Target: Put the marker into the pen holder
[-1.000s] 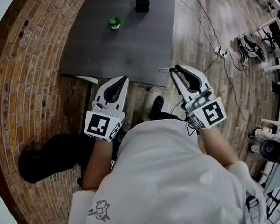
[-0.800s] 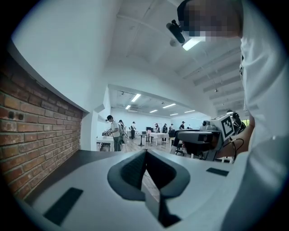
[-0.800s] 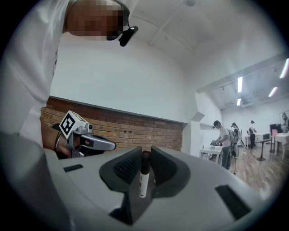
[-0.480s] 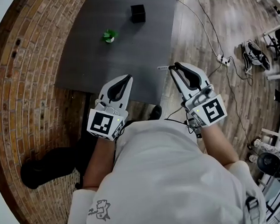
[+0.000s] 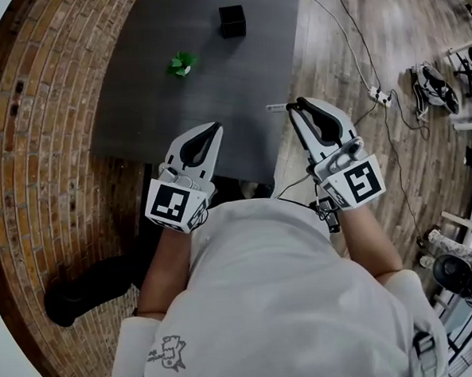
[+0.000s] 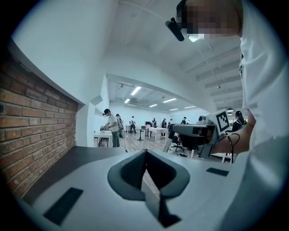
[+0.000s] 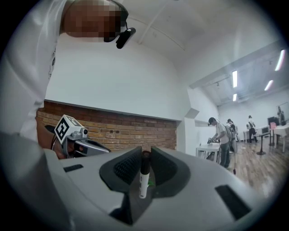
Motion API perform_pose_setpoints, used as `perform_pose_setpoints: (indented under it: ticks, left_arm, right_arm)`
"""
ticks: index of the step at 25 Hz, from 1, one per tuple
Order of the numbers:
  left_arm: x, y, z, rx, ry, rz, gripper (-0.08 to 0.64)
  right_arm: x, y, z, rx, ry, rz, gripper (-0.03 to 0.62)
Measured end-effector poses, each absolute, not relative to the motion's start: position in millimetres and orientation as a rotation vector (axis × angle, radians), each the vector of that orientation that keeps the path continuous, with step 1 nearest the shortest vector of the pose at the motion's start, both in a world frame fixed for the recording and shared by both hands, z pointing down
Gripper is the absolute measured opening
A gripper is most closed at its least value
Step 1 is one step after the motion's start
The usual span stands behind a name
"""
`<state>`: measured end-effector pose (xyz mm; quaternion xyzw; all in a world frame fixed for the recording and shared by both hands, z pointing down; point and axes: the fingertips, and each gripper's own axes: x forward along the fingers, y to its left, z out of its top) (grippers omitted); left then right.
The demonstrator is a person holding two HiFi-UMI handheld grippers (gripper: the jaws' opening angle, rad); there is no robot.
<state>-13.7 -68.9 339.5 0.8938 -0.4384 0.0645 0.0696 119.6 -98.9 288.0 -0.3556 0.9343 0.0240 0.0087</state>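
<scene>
A black square pen holder stands at the far end of the dark grey table. My right gripper hovers at the table's near right edge, shut on a marker whose white end pokes out to the left. In the right gripper view the marker, black cap and white barrel, stands clamped between the jaws of my right gripper. My left gripper hangs over the near edge of the table with nothing in it. In its own view the left gripper has its jaws meeting.
A small green object lies on the table left of the holder. A brick wall runs along the left. Cables and a power strip lie on the wooden floor at the right. Several people stand at distant tables.
The table has drawn nearer in the head view; both grippers now reach over its near edge. The marker stays clamped in the right gripper.
</scene>
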Motion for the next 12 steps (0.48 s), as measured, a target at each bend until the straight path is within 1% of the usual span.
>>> perform_pose_setpoints:
  ticks: [12]
  left_arm:
    - [-61.1, -163.3, 361.5, 2.722, -1.159, 0.232, 0.011]
  right_arm:
    - [74.1, -185.0, 310.7, -1.276, 2.908, 0.035, 0.069]
